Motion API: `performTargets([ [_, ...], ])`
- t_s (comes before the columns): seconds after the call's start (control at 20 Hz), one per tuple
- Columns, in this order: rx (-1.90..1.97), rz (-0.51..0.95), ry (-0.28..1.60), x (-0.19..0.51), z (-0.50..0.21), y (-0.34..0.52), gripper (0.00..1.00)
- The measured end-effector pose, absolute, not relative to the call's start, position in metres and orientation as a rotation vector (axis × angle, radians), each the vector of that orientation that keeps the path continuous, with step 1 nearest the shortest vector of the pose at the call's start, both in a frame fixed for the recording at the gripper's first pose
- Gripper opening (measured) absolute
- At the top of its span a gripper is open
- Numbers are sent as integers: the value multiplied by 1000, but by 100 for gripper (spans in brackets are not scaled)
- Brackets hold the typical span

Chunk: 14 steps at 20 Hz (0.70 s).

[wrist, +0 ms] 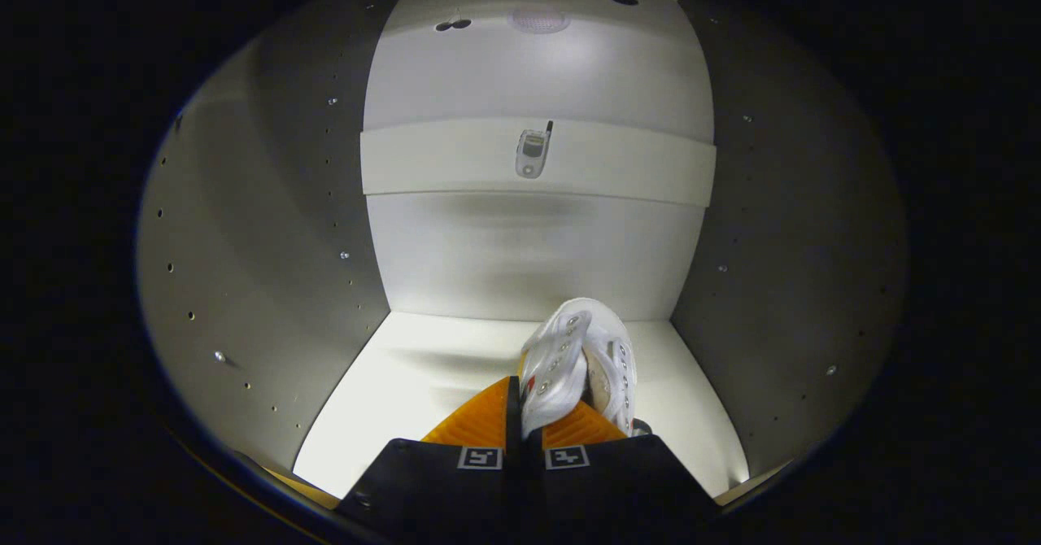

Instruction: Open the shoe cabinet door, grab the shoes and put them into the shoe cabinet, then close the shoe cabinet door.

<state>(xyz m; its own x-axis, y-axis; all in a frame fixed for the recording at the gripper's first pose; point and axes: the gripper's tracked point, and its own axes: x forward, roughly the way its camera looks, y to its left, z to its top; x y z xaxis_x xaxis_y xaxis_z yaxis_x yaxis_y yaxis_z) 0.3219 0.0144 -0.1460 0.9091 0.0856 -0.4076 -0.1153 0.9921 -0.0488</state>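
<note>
Gripper level inside cabinet, jaws seemingly clamping shoe

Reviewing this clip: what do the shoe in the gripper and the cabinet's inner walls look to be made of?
The shoe, pinched between the gripper's orange fingers: white fabric, probably canvas, going by its soft folds and metal-looking lace eyelets. The cabinet walls: smooth matte pale board, likely laminated, with rows of drilled peg holes. The shelf floor looks the same.

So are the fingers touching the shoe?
Touching. Gripper view: both orange fingers pinch the white shoe, its side squeezed between them, above the cabinet floor.
</note>
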Motion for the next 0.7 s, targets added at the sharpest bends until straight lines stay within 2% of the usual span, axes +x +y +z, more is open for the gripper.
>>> performTargets([
  [0.4,-68,118,482,324,-167,24,4],
  [0.7,-94,77,491,322,-174,26,5],
])
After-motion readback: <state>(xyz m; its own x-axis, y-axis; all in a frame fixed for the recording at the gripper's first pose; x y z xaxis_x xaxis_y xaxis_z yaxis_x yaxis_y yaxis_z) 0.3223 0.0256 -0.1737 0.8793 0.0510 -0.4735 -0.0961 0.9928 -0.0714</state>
